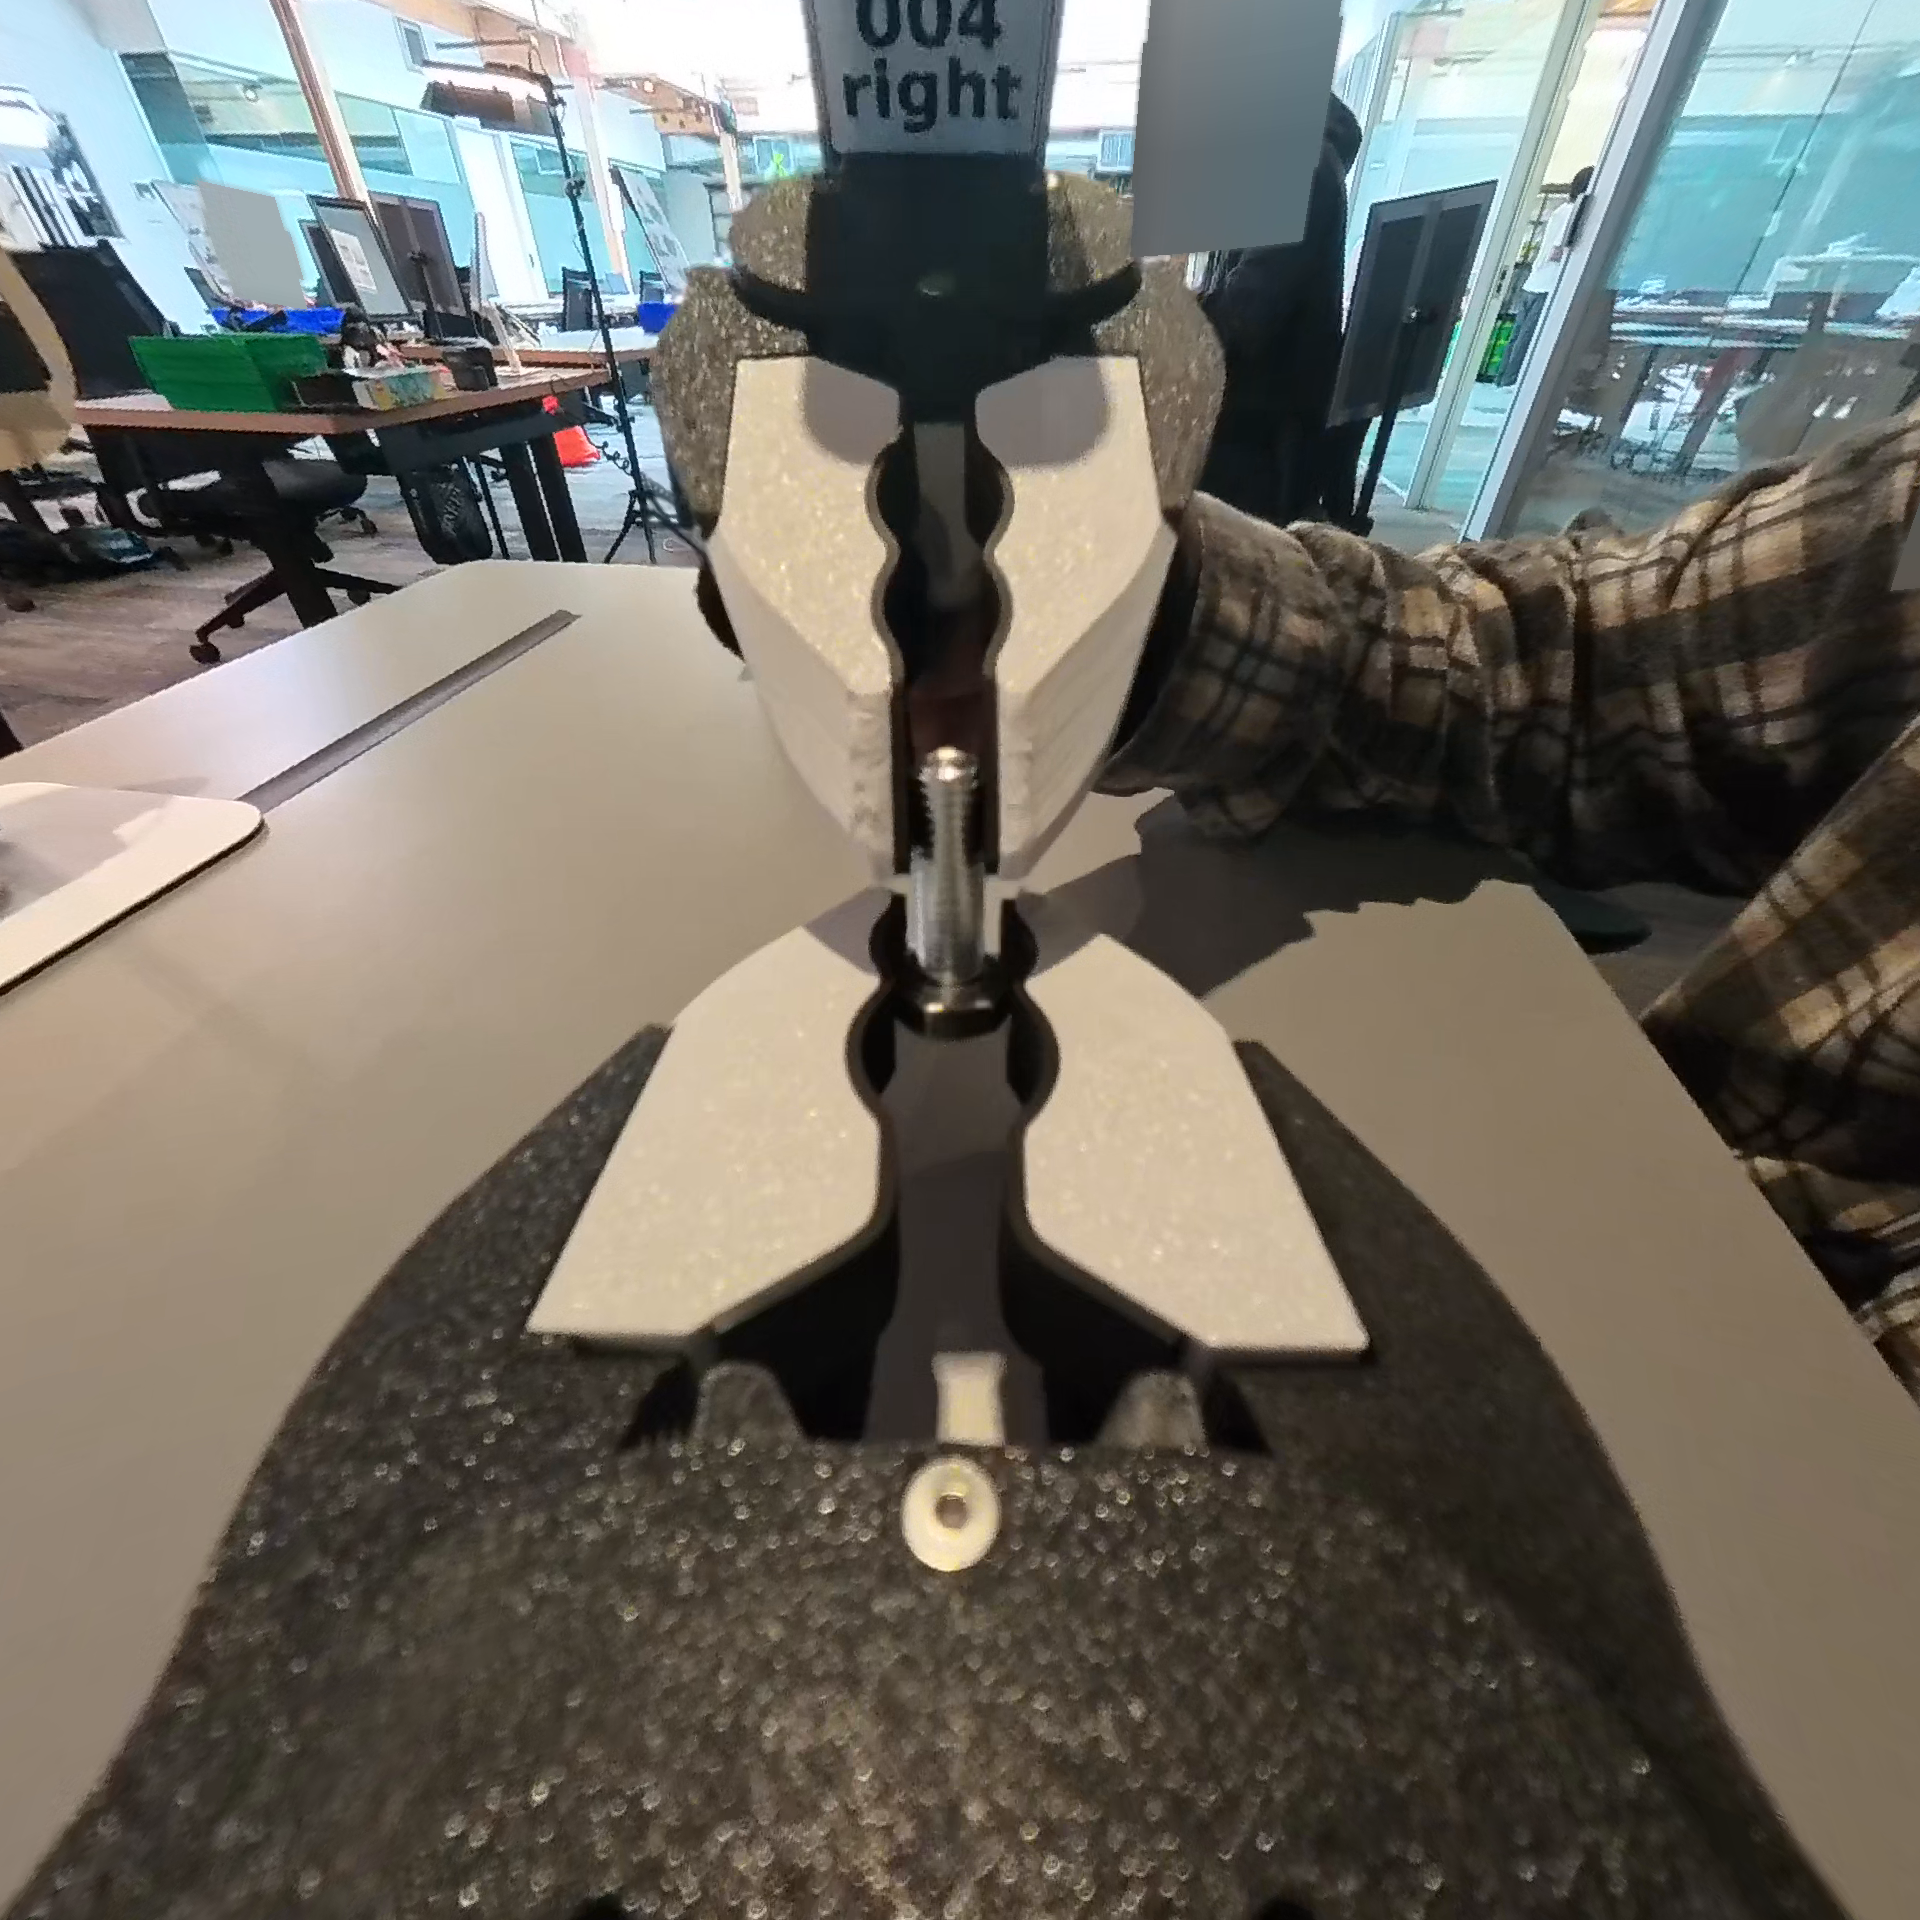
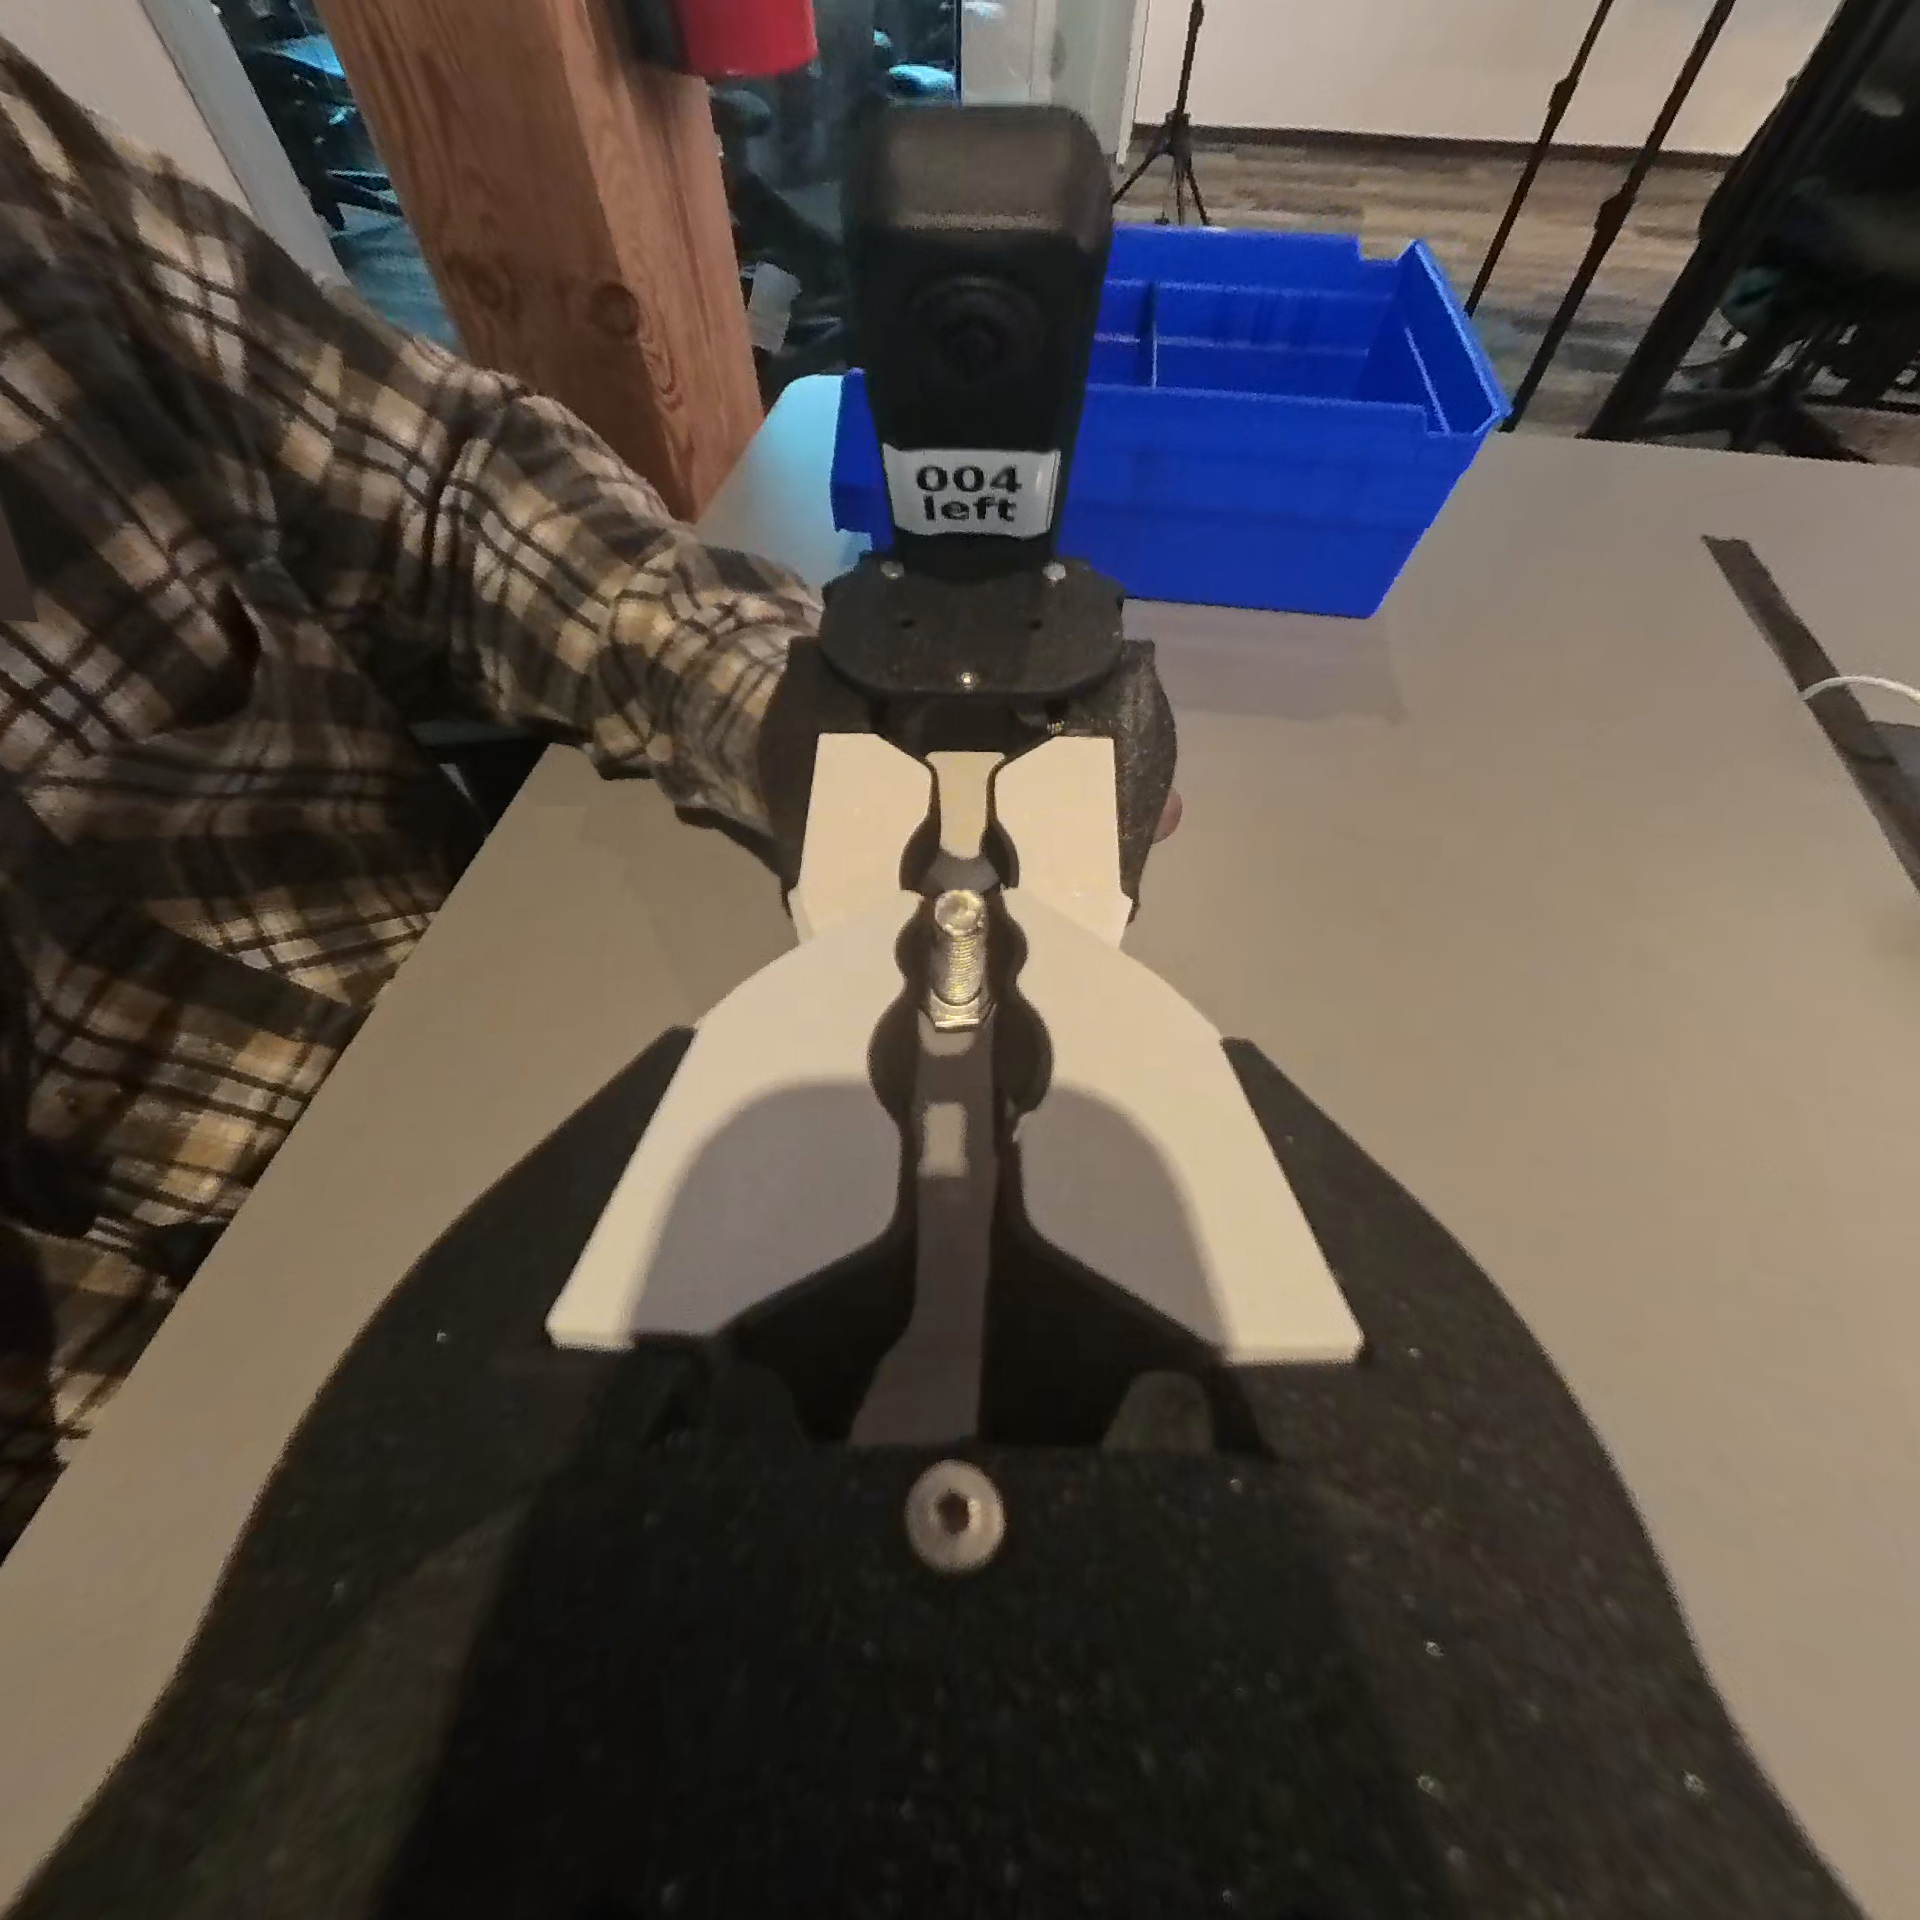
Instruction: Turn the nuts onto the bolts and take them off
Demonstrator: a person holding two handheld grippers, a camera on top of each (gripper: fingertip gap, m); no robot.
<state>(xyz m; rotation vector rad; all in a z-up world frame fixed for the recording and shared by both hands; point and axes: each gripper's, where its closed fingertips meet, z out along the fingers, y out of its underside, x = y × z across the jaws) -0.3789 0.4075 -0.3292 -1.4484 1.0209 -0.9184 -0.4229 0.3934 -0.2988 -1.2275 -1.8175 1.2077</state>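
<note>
Setting: we see an office room around a grey table (image 1: pixel 416 1039), with desks and chairs behind it.
Table edge: a blue bin (image 2: pixel 1278 436) stands at the far side, behind the left gripper.
Grippers: the left gripper (image 1: pixel 951 997) and right gripper (image 2: pixel 961 997) face each other tip to tip above the table, and we see a plaid sleeve (image 2: pixel 364 623) behind each.
Left gripper: its white fingers (image 1: pixel 748 1143) are clenched around a dark nut (image 1: pixel 948 1006), seated in the notch near the tips.
Bolt: a silver bolt (image 1: pixel 943 862) runs from that nut away into the right gripper's fingers.
Right gripper: we find it closed on the bolt, with the hex head (image 2: pixel 958 1010) sitting in the gap between its fingers.
Nut position: on the bolt's thread, at the end toward the left gripper.
</note>
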